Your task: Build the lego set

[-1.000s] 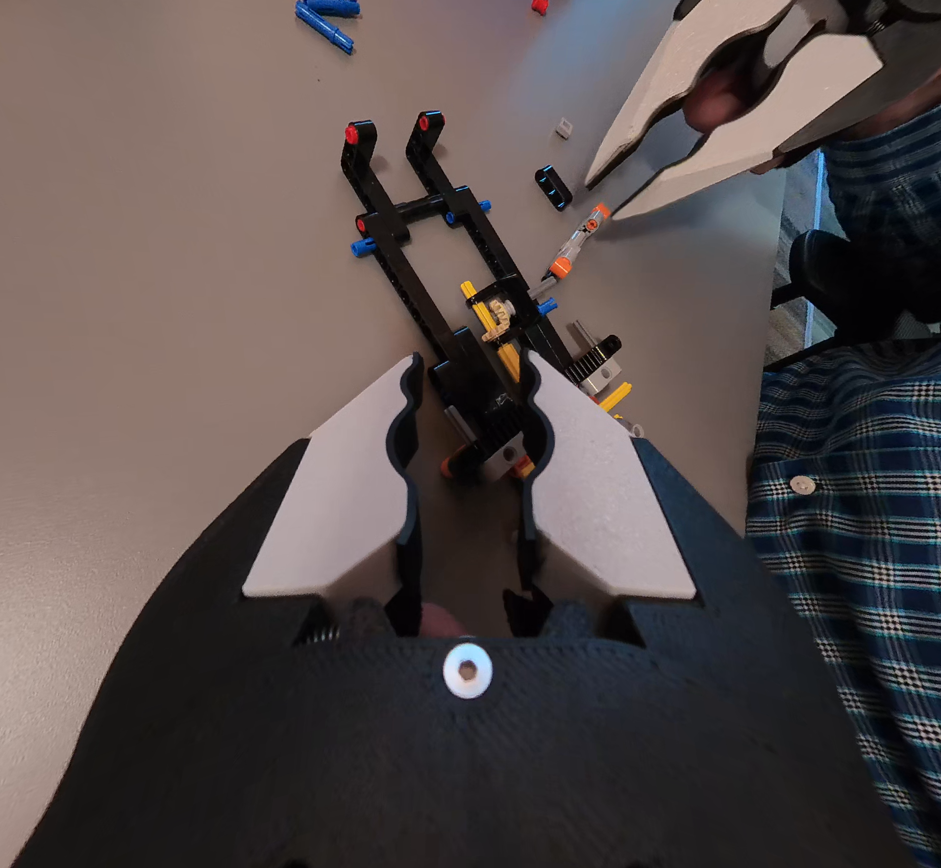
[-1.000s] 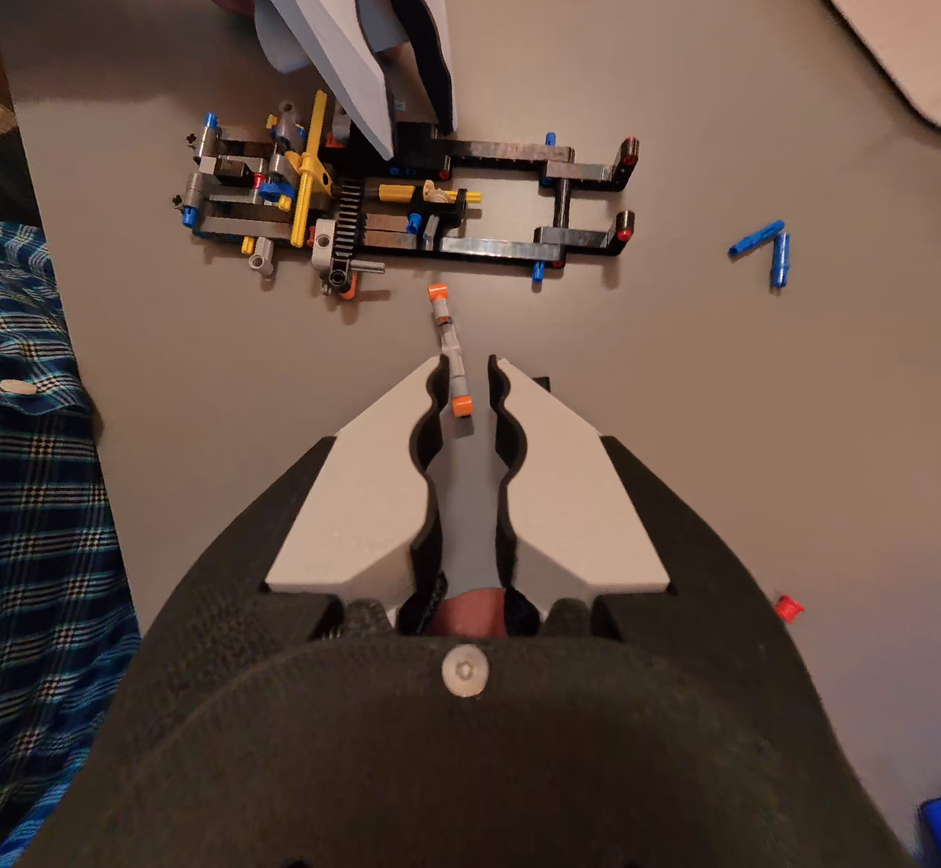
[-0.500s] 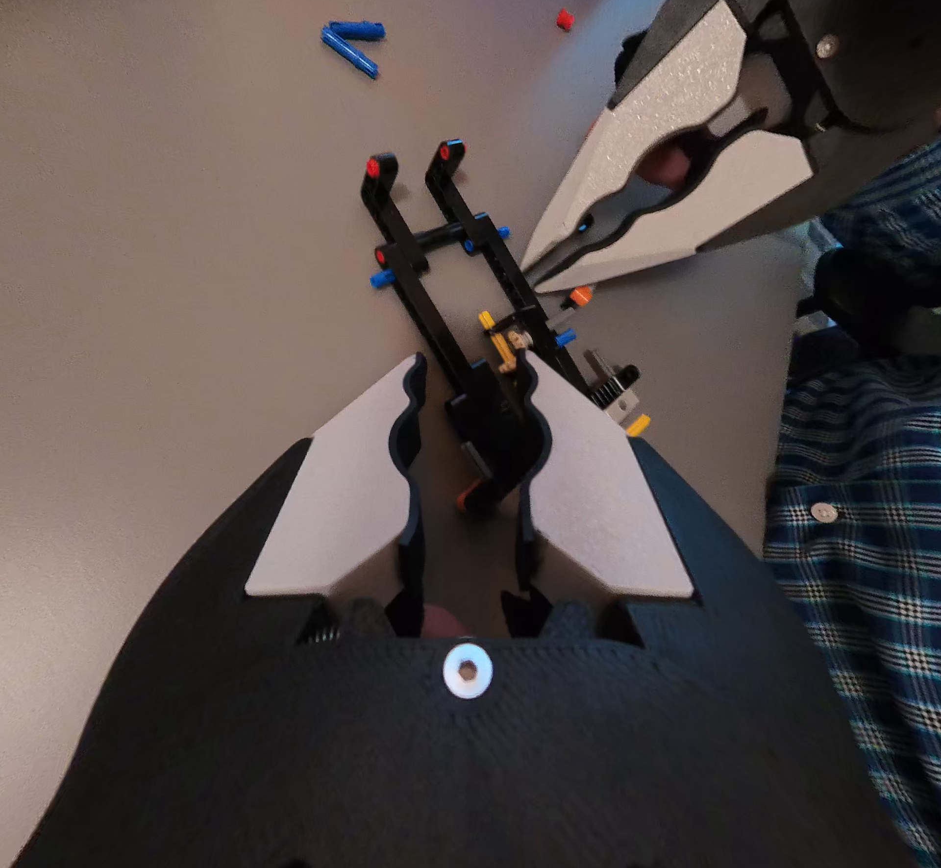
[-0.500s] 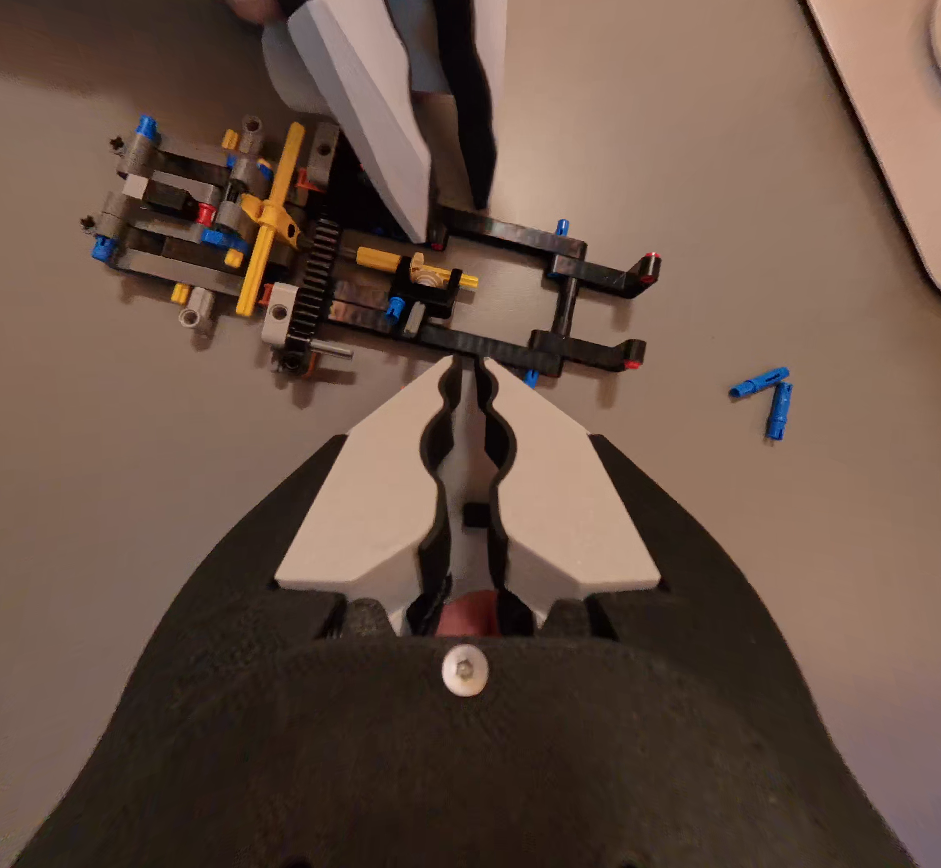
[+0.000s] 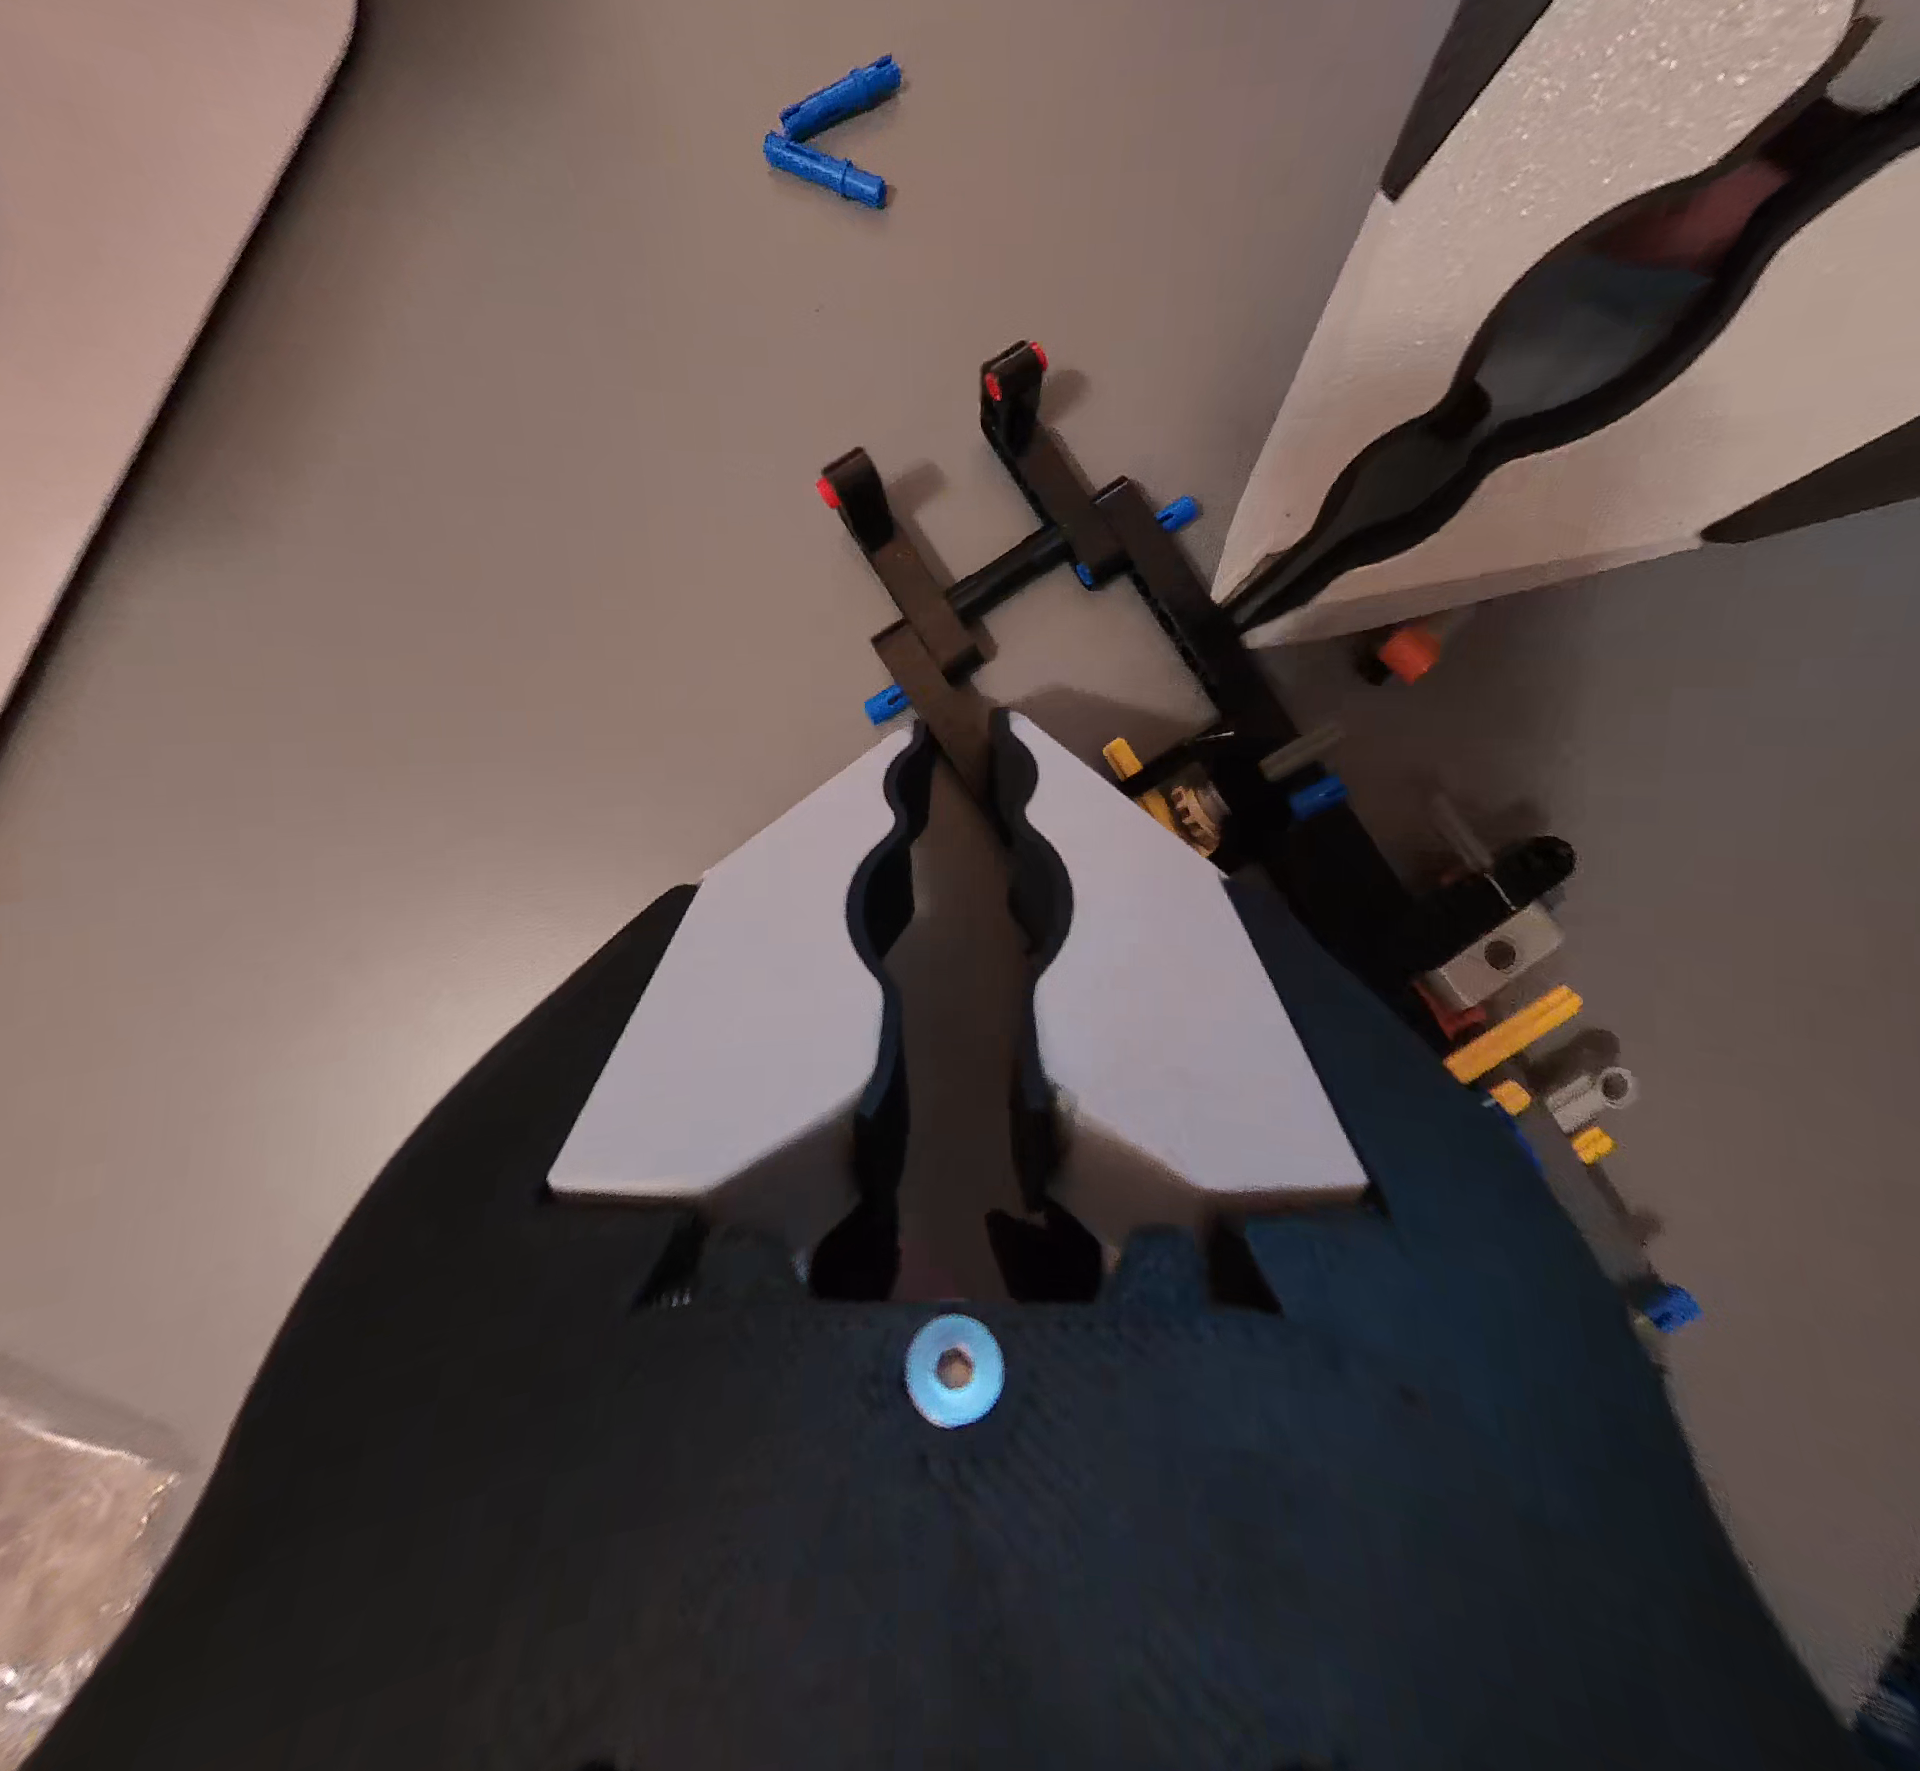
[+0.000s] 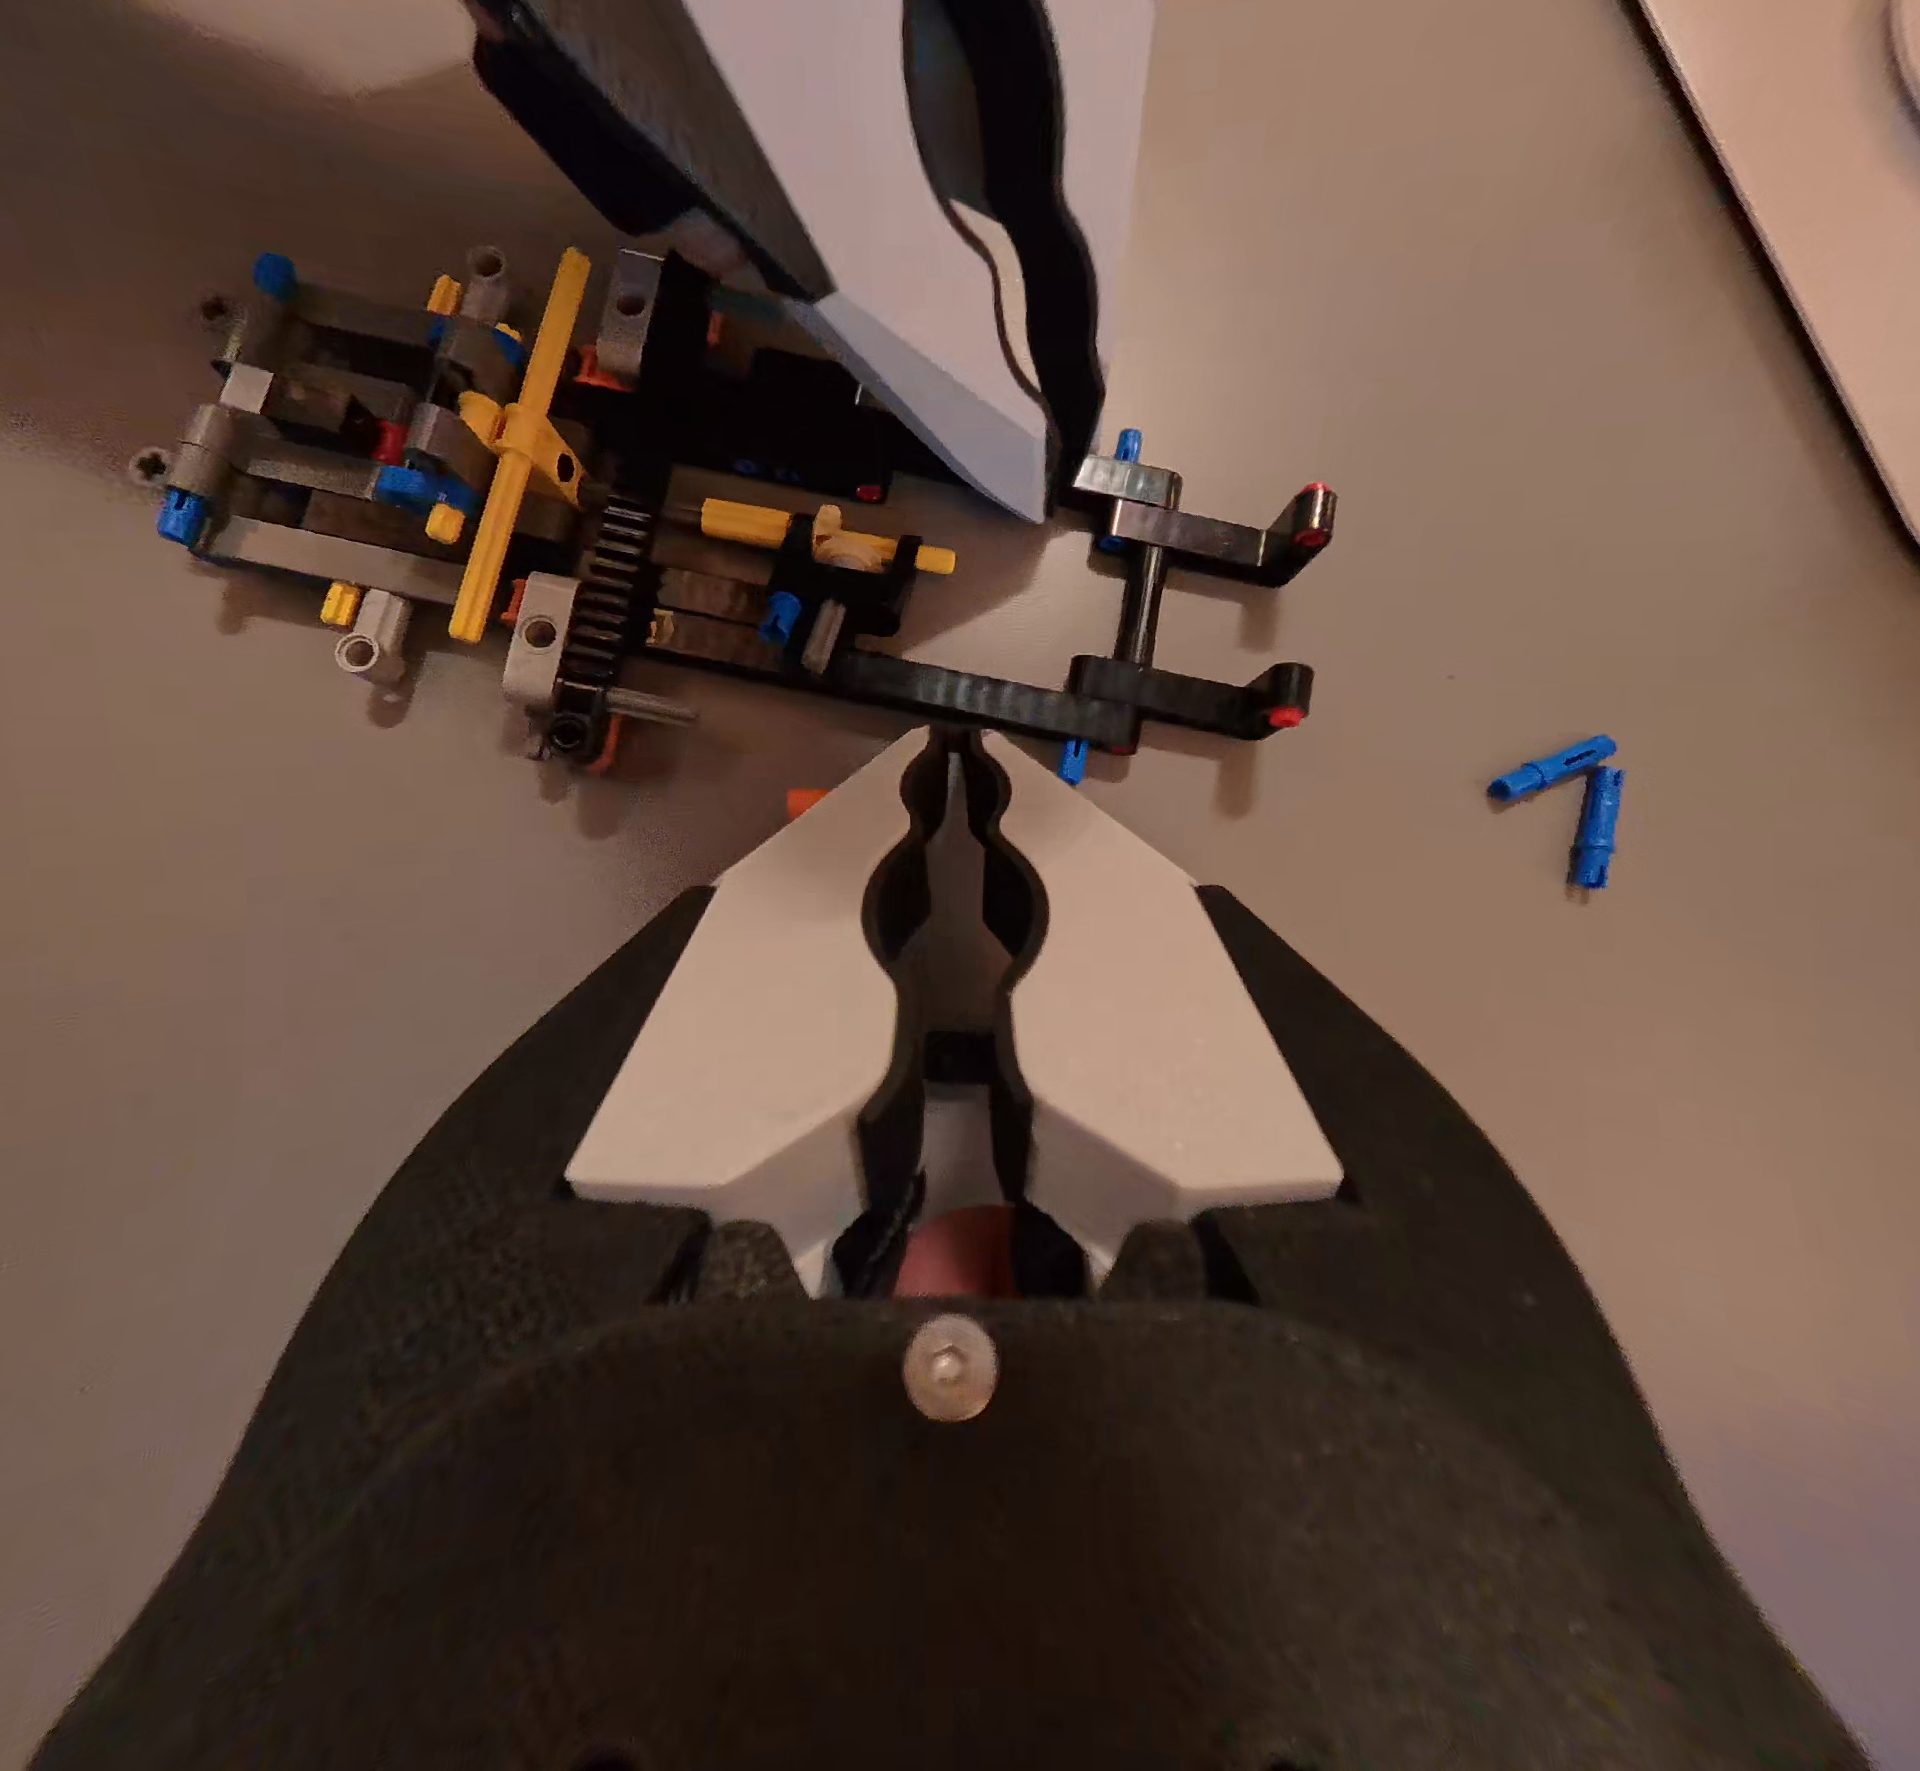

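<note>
A part-built lego frame (image 5: 1143, 537) of black beams with yellow, blue and grey parts lies flat on the grey table; it also shows in the right wrist view (image 6: 987, 693). My left gripper (image 5: 961, 729) is shut on one long black beam of the frame. It comes in from the top of the right wrist view (image 6: 1049, 485). My right gripper (image 6: 951, 739) is shut, with its tips against the side of the other long beam. It shows at the upper right of the left wrist view (image 5: 1231, 604). An orange-ended axle (image 6: 805, 799) lies by its left finger.
Two loose blue pins (image 5: 831, 132) lie beyond the frame's forked end, also in the right wrist view (image 6: 1558, 786). A small black piece (image 6: 956, 1056) lies under my right gripper. A pale board (image 5: 156, 163) and a plastic bag (image 5: 62, 1565) edge the table. Some 6 centimeters of space lies between my two pairs of fingers. From the right gripper's tips to the small black piece (image 6: 956, 1056) is close to 6 centimeters.
My left gripper slid forward along the frame and closed on a beam. My right gripper closed, passed over the orange-ended axle and reached the other beam.
</note>
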A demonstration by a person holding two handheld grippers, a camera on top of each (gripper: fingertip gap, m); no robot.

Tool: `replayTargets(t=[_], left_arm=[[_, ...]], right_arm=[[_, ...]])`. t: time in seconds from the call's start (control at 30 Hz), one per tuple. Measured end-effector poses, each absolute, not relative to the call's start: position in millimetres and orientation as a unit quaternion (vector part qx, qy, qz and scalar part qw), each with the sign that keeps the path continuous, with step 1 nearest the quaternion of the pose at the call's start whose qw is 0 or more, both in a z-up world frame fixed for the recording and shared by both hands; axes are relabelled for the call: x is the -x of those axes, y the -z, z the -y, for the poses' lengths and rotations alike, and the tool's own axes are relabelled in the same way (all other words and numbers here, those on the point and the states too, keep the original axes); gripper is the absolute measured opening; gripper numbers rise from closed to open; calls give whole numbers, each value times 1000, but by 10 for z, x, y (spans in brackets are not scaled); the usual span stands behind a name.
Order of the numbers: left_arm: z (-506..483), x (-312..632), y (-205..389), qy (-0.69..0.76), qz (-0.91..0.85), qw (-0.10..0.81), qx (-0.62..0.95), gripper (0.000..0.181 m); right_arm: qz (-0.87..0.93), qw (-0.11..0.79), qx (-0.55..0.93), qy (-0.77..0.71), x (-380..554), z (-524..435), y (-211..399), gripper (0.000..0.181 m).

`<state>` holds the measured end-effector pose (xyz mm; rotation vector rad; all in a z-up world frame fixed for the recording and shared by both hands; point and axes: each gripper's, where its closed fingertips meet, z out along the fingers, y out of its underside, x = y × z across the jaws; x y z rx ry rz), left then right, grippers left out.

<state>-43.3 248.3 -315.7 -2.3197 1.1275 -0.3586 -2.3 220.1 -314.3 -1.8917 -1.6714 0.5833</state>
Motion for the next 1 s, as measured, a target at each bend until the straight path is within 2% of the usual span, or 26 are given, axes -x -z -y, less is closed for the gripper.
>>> replayTargets(t=[0.17, 0.3, 0.53, 0.63, 0.7, 0.87, 1.0], left_arm=[[-2489, 433, 3155, 104, -417, 290, 855, 7], [-2518, 452, 3090, 87, -414, 323, 847, 6], [-2531, 479, 2799, 87, -399, 395, 823, 5], [-2530, 494, 2687, 76, -399, 425, 809, 5], [-2545, 525, 2608, 68, -393, 445, 802, 5], [-2573, 587, 2519, 61, -382, 463, 797, 5], [-2606, 619, 2431, 52, -370, 484, 791, 5]], right_arm=[[587, 274, 725, -235, -58, -2292, 3092, 6], [535, 280, 752, -263, -96, -2418, 3043, 21], [477, 252, 754, -374, 69, -2351, 2900, 35], [460, 243, 744, -420, 146, -2319, 2805, 29], [449, 236, 735, -450, 185, -2293, 2746, 18], [405, 220, 706, -538, 235, -2246, 2513, 22], [395, 238, 710, -532, 269, -2322, 2467, 12]])
